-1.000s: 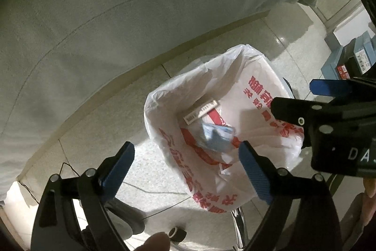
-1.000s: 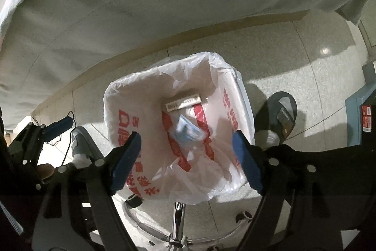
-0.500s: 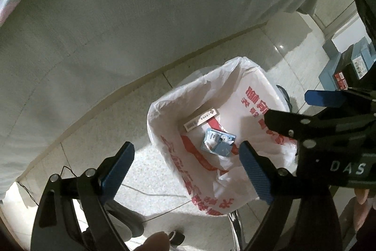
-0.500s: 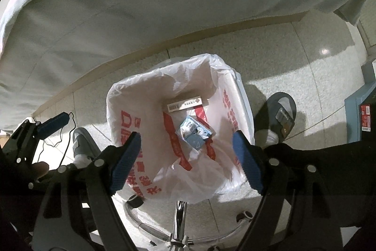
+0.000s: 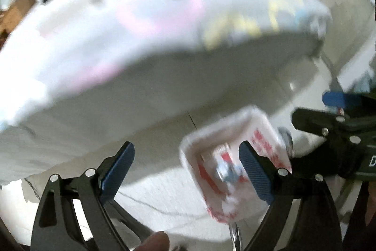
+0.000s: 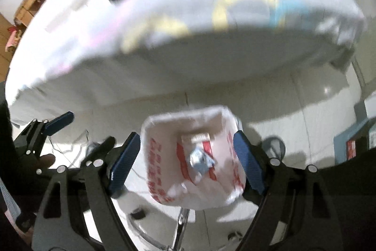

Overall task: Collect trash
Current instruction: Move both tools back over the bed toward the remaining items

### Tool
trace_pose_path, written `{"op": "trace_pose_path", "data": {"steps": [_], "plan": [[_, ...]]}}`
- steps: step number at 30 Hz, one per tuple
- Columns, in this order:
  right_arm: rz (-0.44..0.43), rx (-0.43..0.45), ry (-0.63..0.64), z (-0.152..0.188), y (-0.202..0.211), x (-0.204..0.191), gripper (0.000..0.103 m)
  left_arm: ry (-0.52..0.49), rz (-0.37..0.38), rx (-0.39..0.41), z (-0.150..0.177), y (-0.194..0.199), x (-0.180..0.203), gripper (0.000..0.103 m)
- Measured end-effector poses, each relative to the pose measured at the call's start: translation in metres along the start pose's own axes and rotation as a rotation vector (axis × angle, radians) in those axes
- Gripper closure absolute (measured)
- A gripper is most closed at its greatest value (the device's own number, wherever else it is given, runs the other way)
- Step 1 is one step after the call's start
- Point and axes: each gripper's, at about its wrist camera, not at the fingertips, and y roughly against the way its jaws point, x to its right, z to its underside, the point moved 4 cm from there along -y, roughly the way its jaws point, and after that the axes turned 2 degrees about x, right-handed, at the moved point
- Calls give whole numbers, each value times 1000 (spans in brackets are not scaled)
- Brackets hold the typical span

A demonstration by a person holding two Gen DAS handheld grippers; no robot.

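Left wrist view: the left gripper [image 5: 186, 172] points steeply down toward the floor [image 5: 150, 194], its two blue-padded fingers [image 5: 118, 168] spread wide with nothing between them. Below and to the right stands a bin lined with a white trash bag [image 5: 268, 140] printed in red characters; the bag's mouth is open and partly hidden behind the gripper's right finger. Inside lie a small blue-and-white packet [image 5: 226, 172] and a pale flat box [image 5: 219, 148] (both smeared by motion blur). At the right edge the right gripper [image 5: 338, 109] enters the frame, one blue pad visible. Above, a bed [image 5: 145, 34] with a pale patterned cover fills the upper frame, several blurred items lying on it.

Right wrist view: the right gripper [image 6: 186, 162] also points steeply down, its jaws wide apart and empty, framing the trash bag [image 6: 162, 180] from above without touching it. The blue-and-white packet [image 6: 201, 160] rests near the bag's centre, just beside the pale box [image 6: 196, 138]. A dark sandal [image 6: 273, 146] lies on the floor [image 6: 305, 124] to the bag's right. At lower left appear the left gripper [image 6: 51, 126] and a fingertip of the hand [image 6: 47, 160] holding it.
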Motion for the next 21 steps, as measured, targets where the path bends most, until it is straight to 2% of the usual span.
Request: {"op": "trace_pose_path", "data": {"steps": [5,8,11,15,21], "plan": [[-42,130,36,-38,52,-26,21,170,-67,247,-44,75,-61,12],[-61,199,62,-60,80,-44,19,275,-104,357,-64,111,-100,10],[-56,270,100,-85,102,-65,19,326,-165,421,-80,135,-129,10],[-60,352,125,-114,124,-87,18,367,-207,487,-102,158,-161,9],[-56,389,148,-145,127,-106,15,390,-213,515,-123,165,-189,9]]}}
